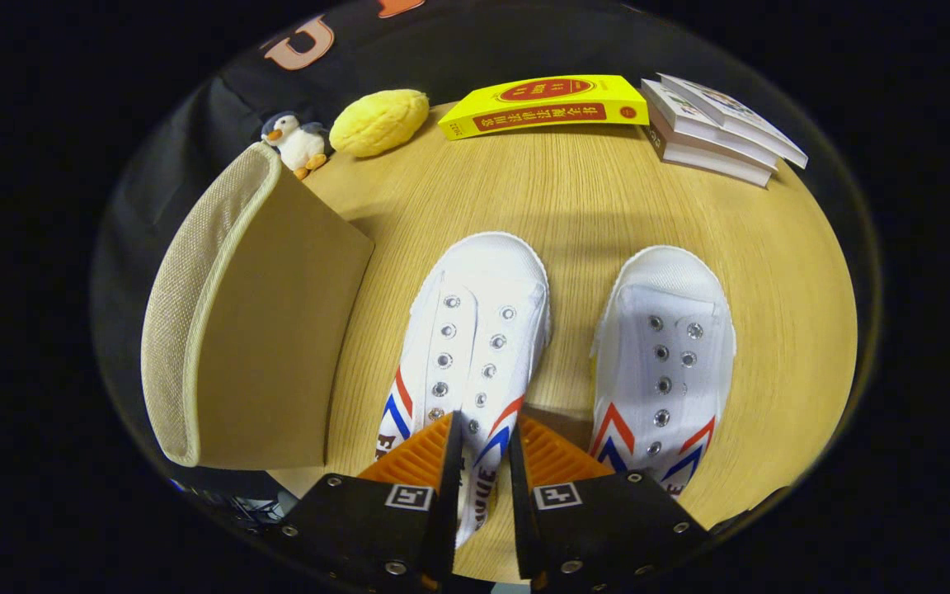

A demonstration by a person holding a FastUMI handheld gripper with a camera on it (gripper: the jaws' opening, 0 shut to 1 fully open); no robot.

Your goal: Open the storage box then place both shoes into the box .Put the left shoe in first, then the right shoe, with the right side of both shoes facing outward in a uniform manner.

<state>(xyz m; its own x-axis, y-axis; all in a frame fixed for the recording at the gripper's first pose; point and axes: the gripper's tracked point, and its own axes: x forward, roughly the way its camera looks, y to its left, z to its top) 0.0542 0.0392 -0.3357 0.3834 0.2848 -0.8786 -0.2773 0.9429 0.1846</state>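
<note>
A: Why are the jaws (485, 450) so low over the left shoe (475, 346)?

B: I think they go for its inner side wall near the heel. That wall passes between the 2 fingers, with a narrow gap. I cannot tell if both already press on it.

A: And the box (256, 322)?

B: It stands at the left edge of the bench (574, 190), lid raised and open, close to the left shoe. The right shoe (663, 355) lies beside the left shoe, both toes pointing to the far edge.

A: Is there room to move?

B: Yes, bare wood ahead of the toes. The book (545, 106), the book stack (718, 132), the yellow toy (380, 122) and the penguin (298, 142) keep to the far edge.
</note>
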